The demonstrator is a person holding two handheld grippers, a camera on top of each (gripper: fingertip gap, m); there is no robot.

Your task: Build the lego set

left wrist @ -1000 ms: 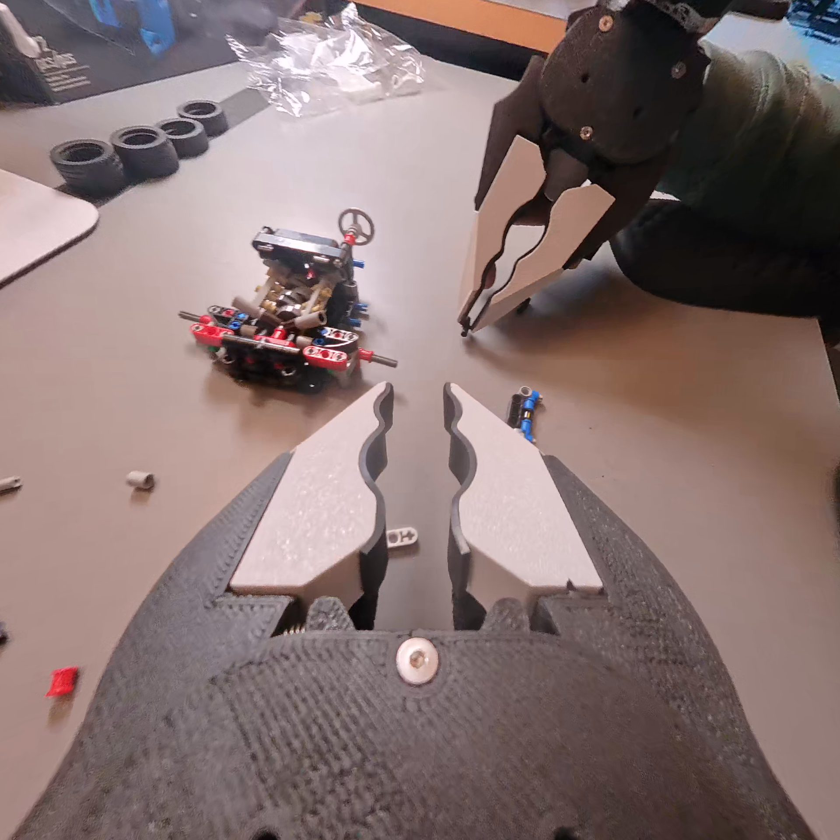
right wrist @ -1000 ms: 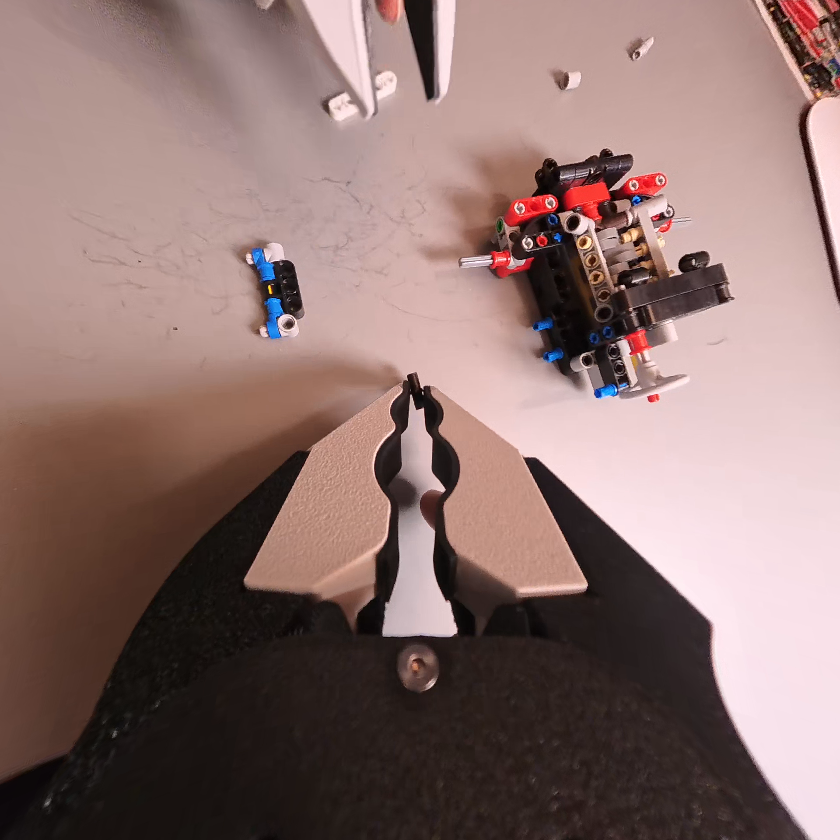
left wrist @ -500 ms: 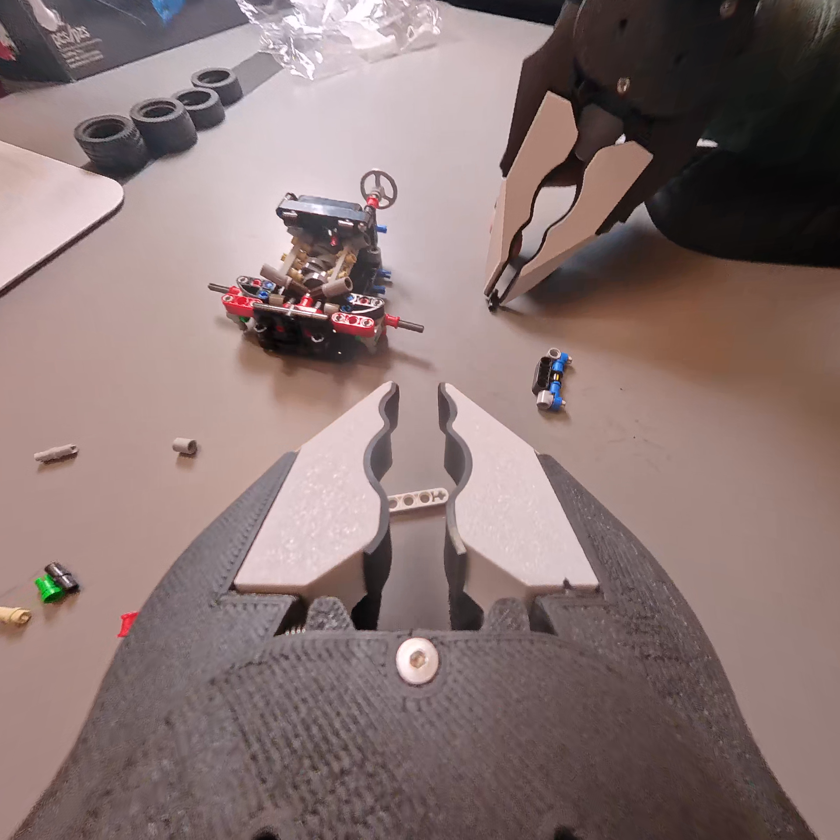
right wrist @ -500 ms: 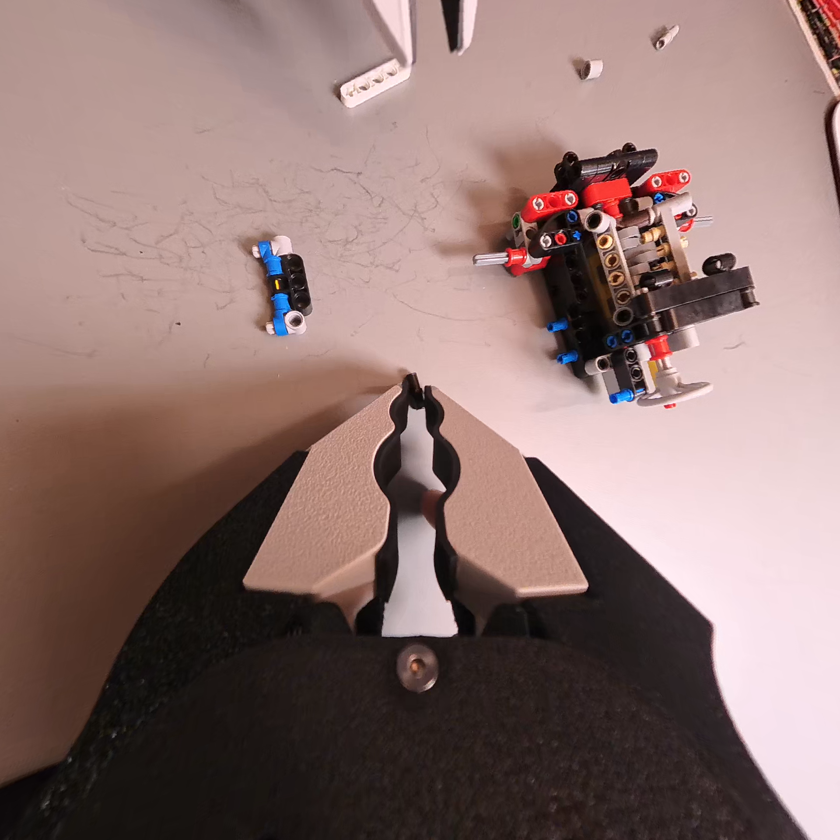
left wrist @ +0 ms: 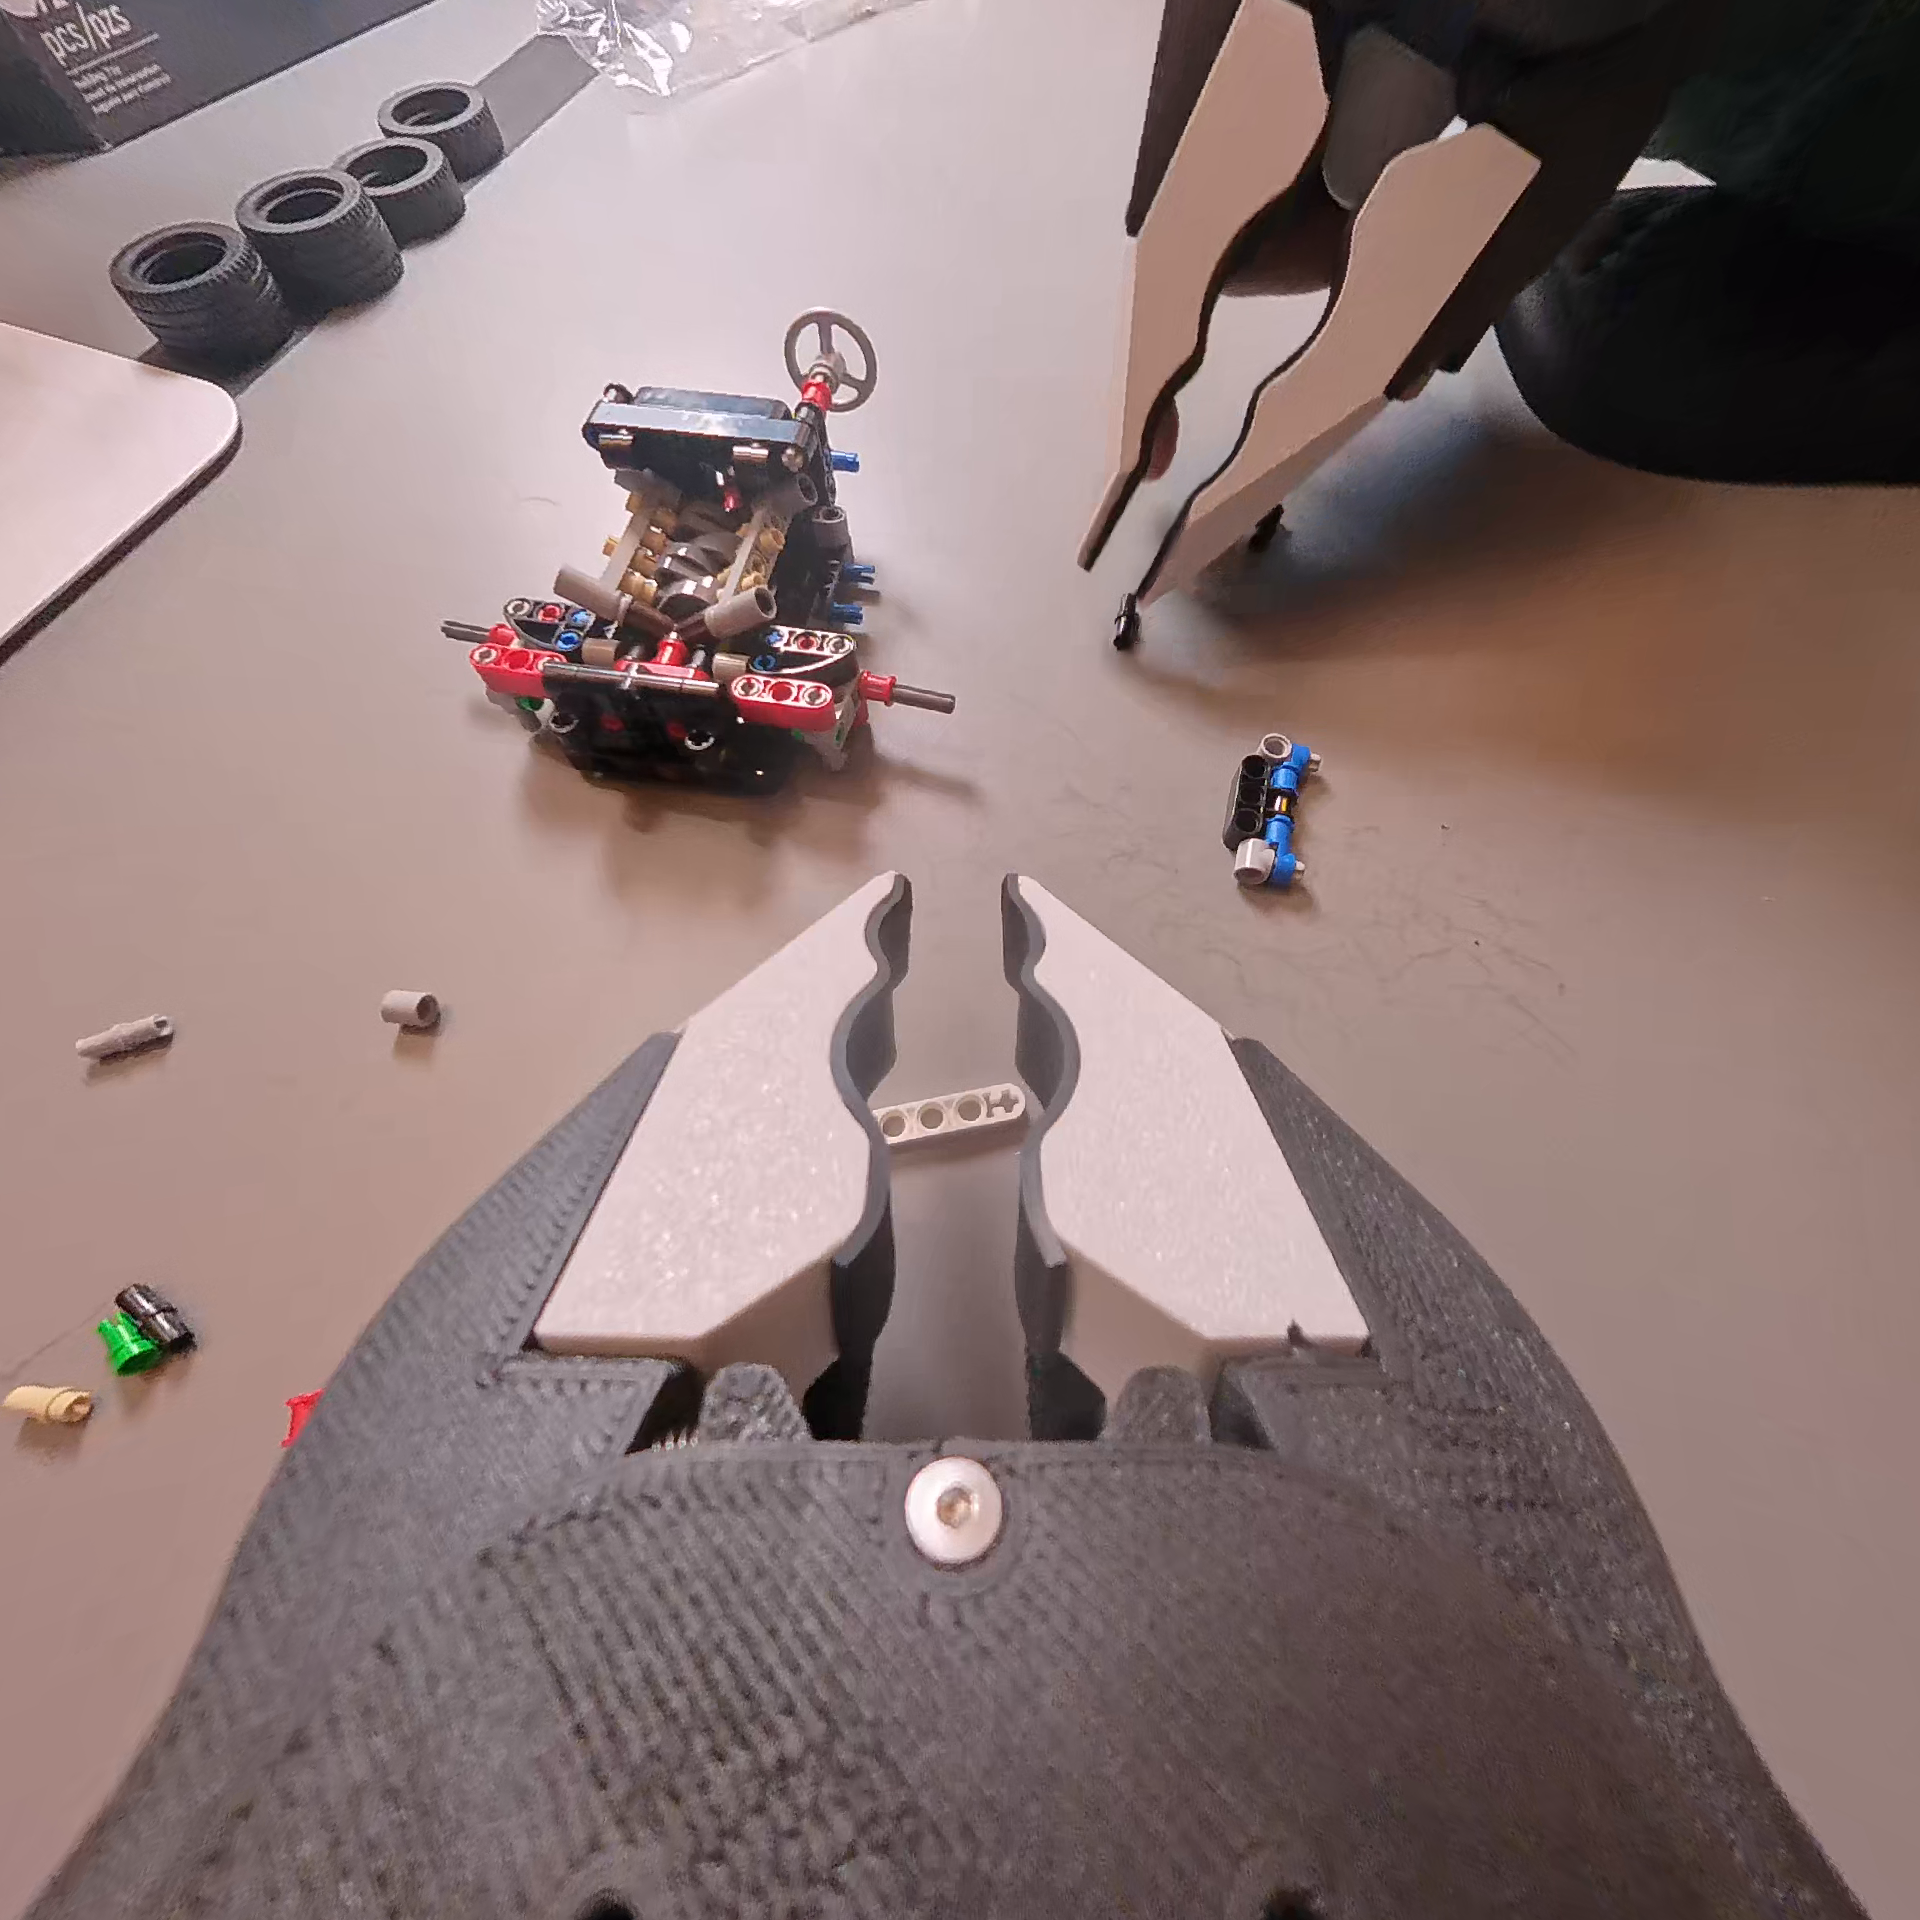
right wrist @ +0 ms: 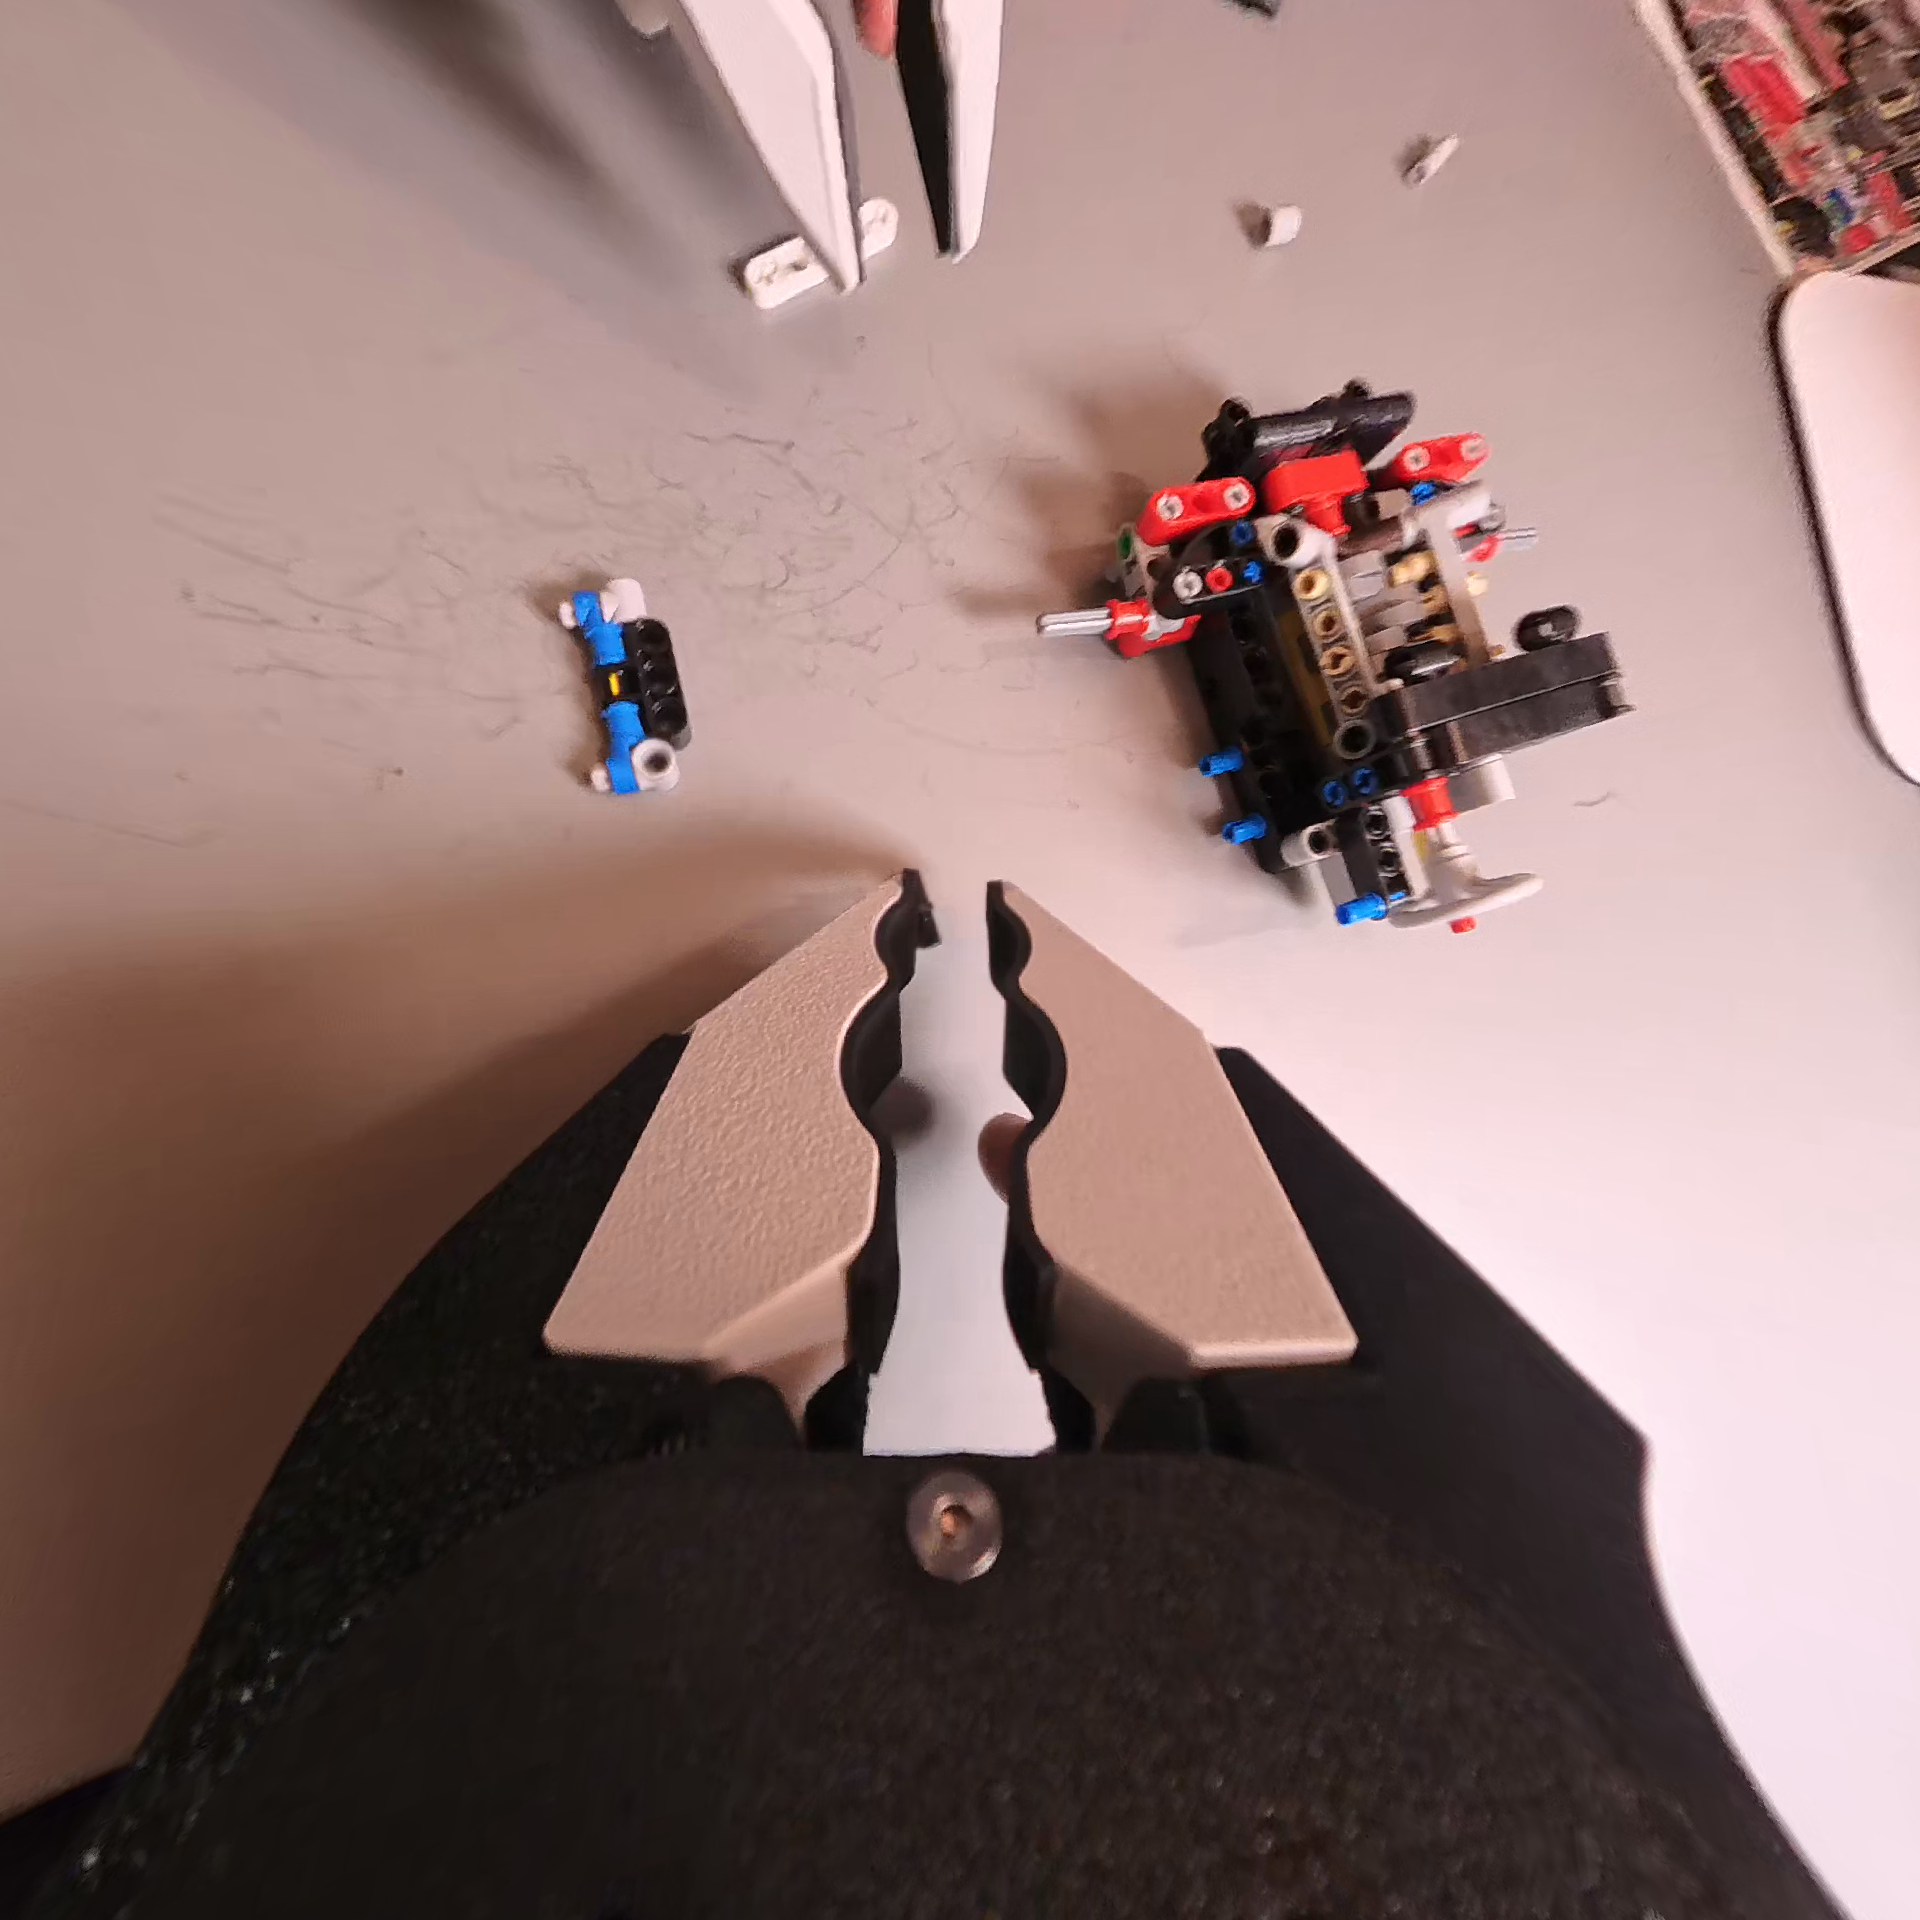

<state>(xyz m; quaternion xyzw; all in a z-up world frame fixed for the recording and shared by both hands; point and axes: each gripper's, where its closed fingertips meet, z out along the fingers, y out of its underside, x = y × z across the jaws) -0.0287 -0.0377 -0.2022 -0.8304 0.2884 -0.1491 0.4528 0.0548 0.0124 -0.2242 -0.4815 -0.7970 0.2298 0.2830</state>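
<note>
Table (left wrist: pixel 1558 1039): plain grey-brown top, fine scratch marks in the middle zone between the two grippers.

Left gripper (left wrist: pixel 956 894): black textured body, pale grey fingers, tips apart with a clear gap, nothing between them. Held low over the table. A white beam with a row of holes (left wrist: pixel 948 1114) lies flat on the table below the fingers, seen through the gap; whether a finger touches it cannot be told.

Right gripper (right wrist: pixel 951 899): same build, tips parted by a narrow gap. A small black pin (left wrist: pixel 1124 620) sits at the tip of one finger; in the left wrist view it looks at or just above the table surface, contact unclear.

Partly built lego chassis (left wrist: pixel 691 613): rests on the table, well apart from both grippers. Black frame and base, red beams across one end, tan and grey engine parts in the centre, blue pins along one side, grey axle stubs out both sides, grey steering wheel (left wrist: pixel 828 348) on a red-tipped shaft at the far end.

Four black tyres (left wrist: pixel 312 223): in a row near the far left table edge, touching or nearly so.

Small sub-assembly (right wrist: pixel 629 686): black block with blue connectors and grey ends, alone between the grippers.

Clear plastic bag (left wrist: pixel 675 52): crumpled at the far edge; contents not discernible.

Loose bits at left: grey bush (left wrist: pixel 410 1008), grey pin (left wrist: pixel 125 1037), green piece (left wrist: pixel 125 1342) touching a black one, tan piece (left wrist: pixel 50 1405).
</note>
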